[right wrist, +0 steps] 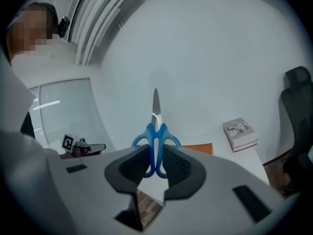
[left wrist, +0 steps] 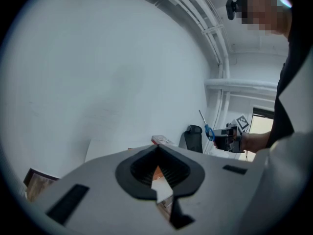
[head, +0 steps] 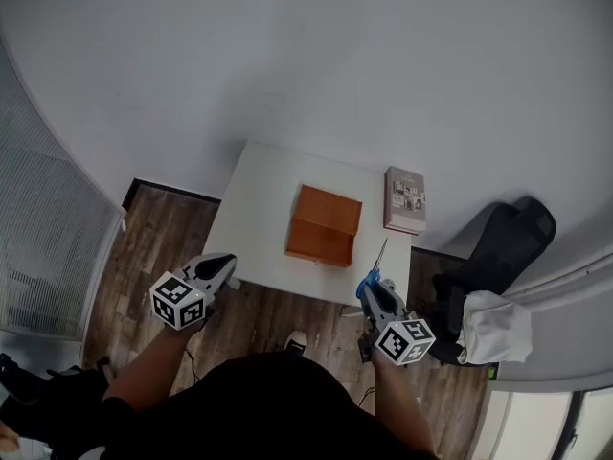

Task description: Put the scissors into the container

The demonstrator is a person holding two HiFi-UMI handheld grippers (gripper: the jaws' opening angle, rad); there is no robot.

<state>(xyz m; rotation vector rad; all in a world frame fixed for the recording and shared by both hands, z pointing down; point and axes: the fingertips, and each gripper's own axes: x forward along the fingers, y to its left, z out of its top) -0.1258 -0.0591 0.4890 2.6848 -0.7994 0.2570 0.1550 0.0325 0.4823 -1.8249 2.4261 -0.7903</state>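
Note:
Blue-handled scissors [head: 373,274] are gripped by their handles in my right gripper [head: 374,287], blades pointing up and away, just off the near right edge of the white table [head: 257,209]. In the right gripper view the scissors [right wrist: 155,126] stand upright between the jaws of the right gripper [right wrist: 155,161]. The brown wooden container [head: 324,226] lies open in the middle of the table; its edge [right wrist: 198,148] shows beyond the jaws. My left gripper [head: 220,267] hovers at the table's near left corner, shut and holding nothing. From the left gripper view [left wrist: 157,169] the scissors [left wrist: 207,127] appear to the right.
A book [head: 405,199] lies at the table's far right corner. A black office chair [head: 503,242] with a white cloth [head: 496,326] over it stands right of the table. The floor is dark wood, with white walls behind and blinds at the left.

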